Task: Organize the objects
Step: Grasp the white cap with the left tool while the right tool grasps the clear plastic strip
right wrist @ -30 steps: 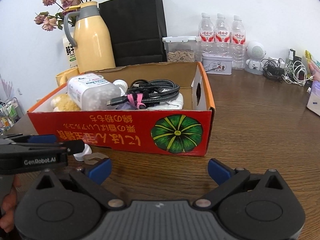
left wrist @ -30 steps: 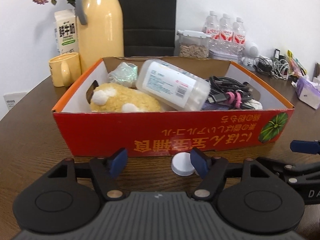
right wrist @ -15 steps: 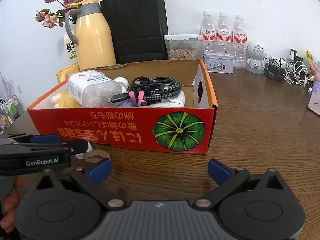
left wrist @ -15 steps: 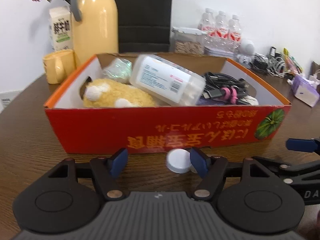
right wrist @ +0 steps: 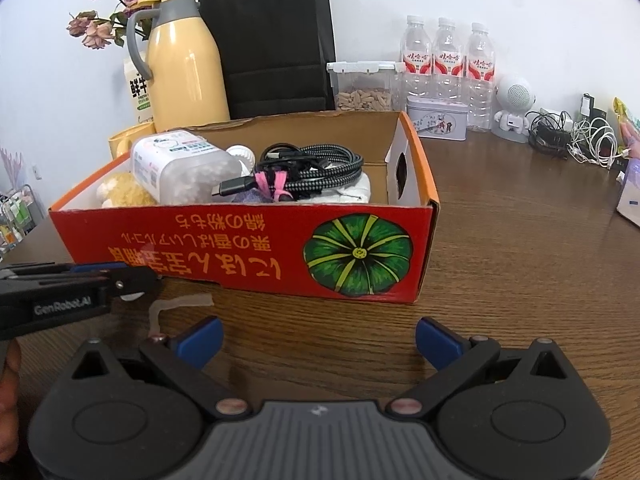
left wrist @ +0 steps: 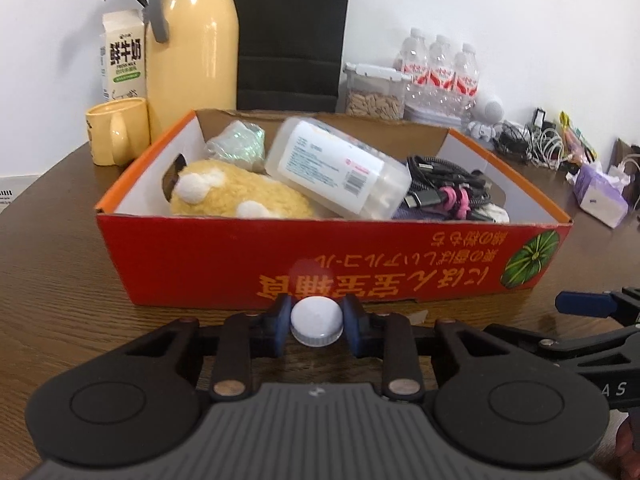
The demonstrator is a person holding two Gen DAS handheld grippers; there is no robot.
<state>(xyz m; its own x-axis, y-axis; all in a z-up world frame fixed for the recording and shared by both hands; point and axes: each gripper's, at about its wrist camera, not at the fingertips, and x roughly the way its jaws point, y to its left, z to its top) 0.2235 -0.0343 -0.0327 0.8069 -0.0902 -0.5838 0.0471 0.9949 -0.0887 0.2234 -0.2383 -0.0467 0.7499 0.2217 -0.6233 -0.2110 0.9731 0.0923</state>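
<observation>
Left hand-held gripper point(left wrist: 316, 322) now clamped on white bottle cap point(left wrist: 316, 321), up from wide a second ago, just before red box point(left wrist: 248, 268) on bench point(left wrist: 56, 280). Right hand-held gripper point(right wrist: 318, 340) spread wide, empty. Only right view shows clear strip point(right wrist: 176, 305). Inside box: plush toy point(left wrist: 236, 198), swab jar point(left wrist: 340, 172), cables point(right wrist: 316, 168).

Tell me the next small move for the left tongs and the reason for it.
Probably lift straight up. The left tongs are shut on the white cap, which sits low by the table, right against the front wall of the red box. The wall stands higher than the cap, so the cap must rise above the rim before going in.
</observation>
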